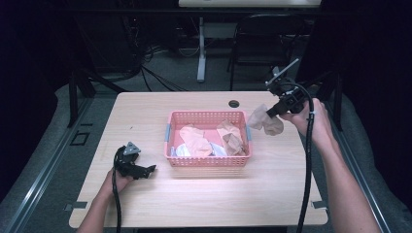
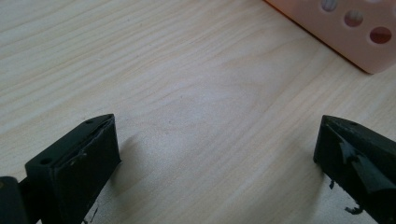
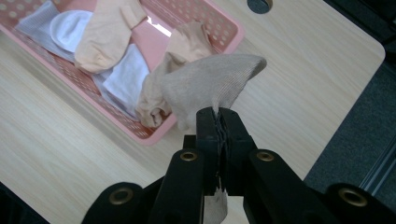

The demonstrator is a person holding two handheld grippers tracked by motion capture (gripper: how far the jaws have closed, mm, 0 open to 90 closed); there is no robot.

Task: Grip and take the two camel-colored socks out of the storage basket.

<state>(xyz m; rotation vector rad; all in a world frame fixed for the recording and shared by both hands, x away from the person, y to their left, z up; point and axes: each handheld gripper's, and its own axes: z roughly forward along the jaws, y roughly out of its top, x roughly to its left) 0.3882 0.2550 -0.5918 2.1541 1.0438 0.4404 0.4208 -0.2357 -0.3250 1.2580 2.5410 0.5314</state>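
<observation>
- Beige sock (image 1: 266, 121) hung from my right gripper (image 1: 273, 112), lifted above the table (image 1: 204, 194) just past the right end of the pink basket (image 1: 208, 162).
- In the right gripper view, I saw that sock (image 3: 210, 86) pinched between the two black jaws, which were pressed together on a fold of the fabric, with a small scrap of cloth poking out below the pinch.
- My right hand (image 1: 311, 119) held that gripper up and tilted, its cable (image 1: 307, 174) trailing down along the forearm towards the near edge.
- My left gripper (image 1: 145, 170) sat low near the table's left front, beside the basket's left front corner but apart from it, held in my left hand (image 1: 116, 182).
- Looking along the left gripper, I found its jaws spread wide with nothing between them, just bare light wood (image 2: 196, 107), and a corner of the basket (image 2: 345, 32) showed at the upper right.
- Inside the basket lay a peach sock (image 1: 195, 141), another tan sock (image 1: 232, 138) and some white cloth (image 1: 182, 151); the right gripper view showed the white pieces (image 3: 70, 28) beneath the peach one (image 3: 105, 35).
- A round hole (image 1: 233, 103) sat in the tabletop behind the basket, and a dark chair (image 1: 265, 39) stood beyond the far edge.
</observation>
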